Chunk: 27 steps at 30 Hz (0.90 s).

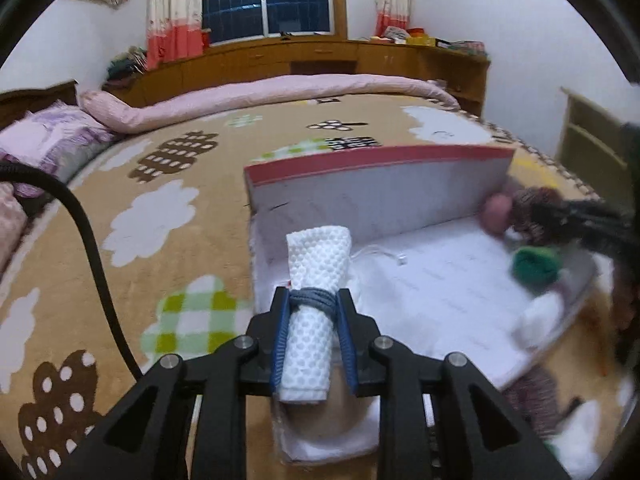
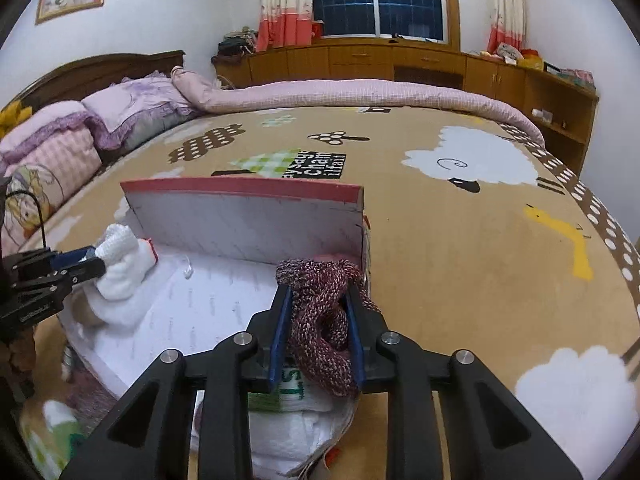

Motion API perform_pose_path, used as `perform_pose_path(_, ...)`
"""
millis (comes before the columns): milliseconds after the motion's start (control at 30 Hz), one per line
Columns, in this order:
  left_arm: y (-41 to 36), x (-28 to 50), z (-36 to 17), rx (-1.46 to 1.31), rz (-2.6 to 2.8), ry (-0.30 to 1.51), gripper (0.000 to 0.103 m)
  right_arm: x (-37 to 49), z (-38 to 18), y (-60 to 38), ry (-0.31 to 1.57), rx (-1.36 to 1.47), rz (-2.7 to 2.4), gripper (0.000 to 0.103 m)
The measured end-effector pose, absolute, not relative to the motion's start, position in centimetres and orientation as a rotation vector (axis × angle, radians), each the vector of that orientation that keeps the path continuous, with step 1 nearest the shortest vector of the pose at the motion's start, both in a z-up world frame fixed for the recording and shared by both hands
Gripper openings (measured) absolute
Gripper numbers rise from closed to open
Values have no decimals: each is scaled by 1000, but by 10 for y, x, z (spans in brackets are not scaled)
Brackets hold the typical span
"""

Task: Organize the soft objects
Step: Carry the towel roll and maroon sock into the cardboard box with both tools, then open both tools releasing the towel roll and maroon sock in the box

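White roll gripped, knit bundle gripped

White dimpled roll with grey-blue tie; maroon-pink speckled knit; box white inside, red rim; tan blanket with white clouds, brown dotted trees; pink quilt.

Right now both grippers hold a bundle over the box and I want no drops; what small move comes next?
Probably lower the left gripper a little, so the white roll clamped in it sits inside the open box near its left corner; it hangs just above the white floor.
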<state>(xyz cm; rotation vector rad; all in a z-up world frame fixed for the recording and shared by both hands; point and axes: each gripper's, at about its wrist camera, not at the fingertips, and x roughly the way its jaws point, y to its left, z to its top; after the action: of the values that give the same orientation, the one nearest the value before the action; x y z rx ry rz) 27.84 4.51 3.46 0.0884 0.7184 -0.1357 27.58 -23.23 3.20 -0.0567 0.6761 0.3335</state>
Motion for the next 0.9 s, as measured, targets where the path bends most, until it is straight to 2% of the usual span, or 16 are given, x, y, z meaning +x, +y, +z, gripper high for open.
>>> perform_pose_path(100,48,276,21,94,-98,689,28,272,29,-227,656,-94,325,30)
perform_pose_path(233,47,271,17,97,-106,654,45,266,28,-219,636,-133,322,37)
perform_pose_path(333,44,268,17,95,-145,644,47,262,29,-215,629,-156,321,42)
perform_pose_path(367,44,267,18,95,-139,640,48,261,30,-215,624,-158,321,45)
perform_pose_path(433,43,262,22,90,-114,610,59,255,32,-214,610,-152,328,54)
perform_pose_path(500,45,256,30,76,-108,564,64,247,36,-212,596,-159,318,72)
perform_pose_path(567,48,250,38,55,-109,518,69,240,40,-212,589,-167,285,79)
perform_pose_path(633,52,246,47,37,-101,488,72,232,42,-215,589,-149,271,79)
perform_pose_path(900,70,225,66,-67,-130,502,73,205,53,-238,565,-34,225,84)
